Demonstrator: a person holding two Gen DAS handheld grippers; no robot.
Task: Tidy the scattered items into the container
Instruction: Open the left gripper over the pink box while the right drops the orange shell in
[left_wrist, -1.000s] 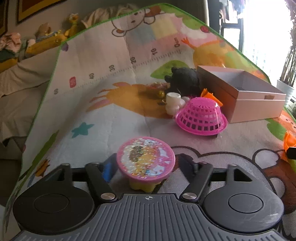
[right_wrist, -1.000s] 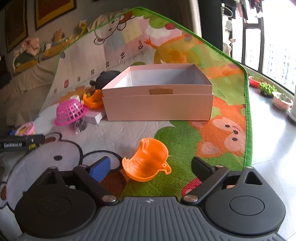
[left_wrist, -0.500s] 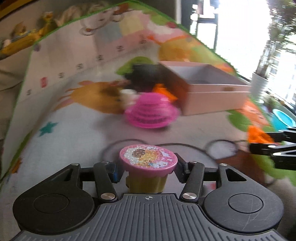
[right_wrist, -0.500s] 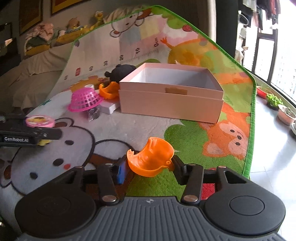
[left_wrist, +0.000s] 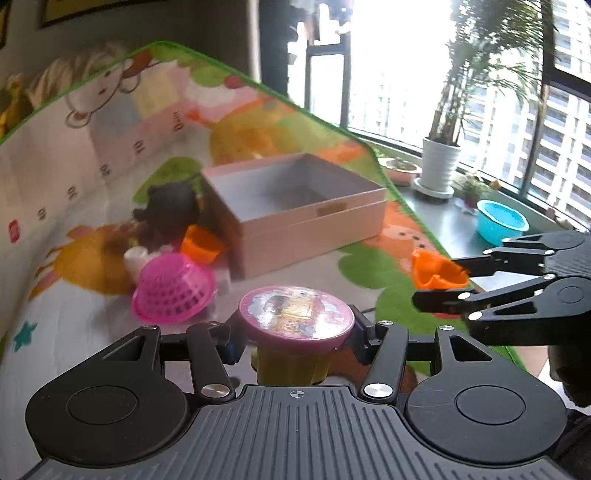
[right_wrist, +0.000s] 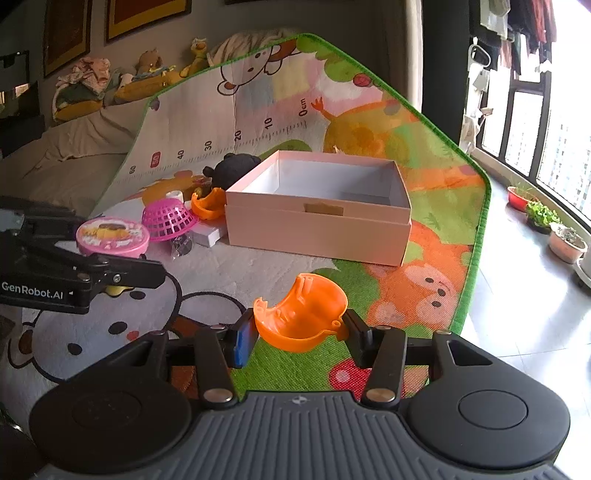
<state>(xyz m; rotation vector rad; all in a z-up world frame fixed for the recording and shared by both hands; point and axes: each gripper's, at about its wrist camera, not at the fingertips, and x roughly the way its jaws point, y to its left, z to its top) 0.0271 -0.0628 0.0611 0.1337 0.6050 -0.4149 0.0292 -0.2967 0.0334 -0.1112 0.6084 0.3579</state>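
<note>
The fingers (left_wrist: 360, 341) of the left gripper (left_wrist: 295, 345) are seen clenched on a yellow cup (left_wrist: 291, 363) with a pink foil lid, the cup seated between the two pads and its lid riding just above them. The same cup (right_wrist: 112, 236) is shown from the right wrist view at the left edge, carried clear of the mat (right_wrist: 229, 273). The fingers (right_wrist: 243, 341) of the right gripper (right_wrist: 299, 334) are closed on an orange shell (right_wrist: 301, 319), gripped at both of its side rims with its hollow facing up and forward. From the left wrist view that shell (left_wrist: 436, 273) is seen at the tip of the right gripper (left_wrist: 443, 286), out to the right and above the mat's green edge.

The pink box (right_wrist: 317, 218) is pictured open on the mat, ahead of both grippers and well apart from them; nothing can be seen inside it. Just beside its left wall a second orange shell (right_wrist: 208, 203) is propped, with a black plush (right_wrist: 232, 168) behind it. An upturned pink basket (right_wrist: 168, 218) is set near that, with a white cup (left_wrist: 135, 258) just behind it. A white slab (right_wrist: 208, 234) is laid against the box's near left corner.
</note>
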